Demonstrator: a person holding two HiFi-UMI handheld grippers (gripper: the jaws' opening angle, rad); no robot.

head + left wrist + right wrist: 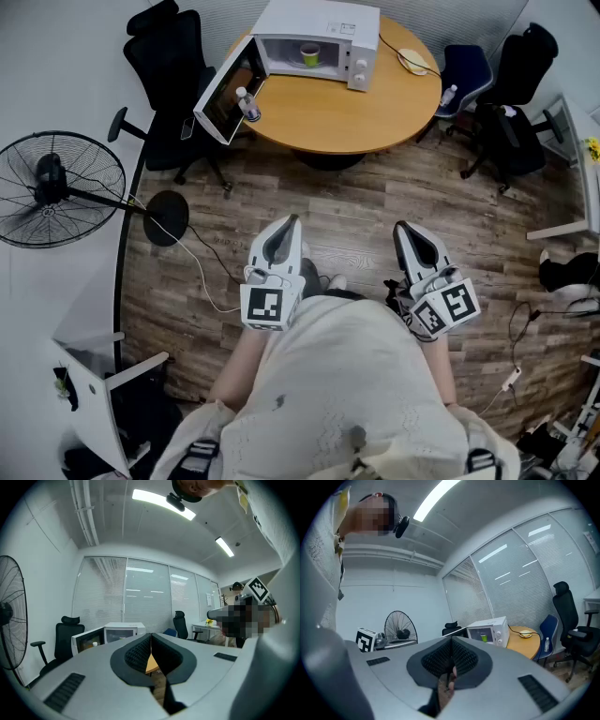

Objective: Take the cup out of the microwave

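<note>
A white microwave (319, 39) stands on the round wooden table (347, 117) at the far end of the room, its door (228, 89) swung open to the left. Inside it sits a green cup (309, 54). In the right gripper view the microwave (490, 631) and the cup (484, 638) show small and far off. My left gripper (292, 223) and right gripper (403, 228) are held close to the person's body, well short of the table. Both point level toward it, shut, with nothing between their jaws. The left gripper view has the microwave (123, 632) beyond the closed jaws.
A standing fan (56, 187) is at the left, its cable trailing over the wood floor. Black office chairs (169, 56) flank the table and a blue chair (466, 70) stands at its right. On the table are a small bottle (247, 101) and a yellow dish (412, 61).
</note>
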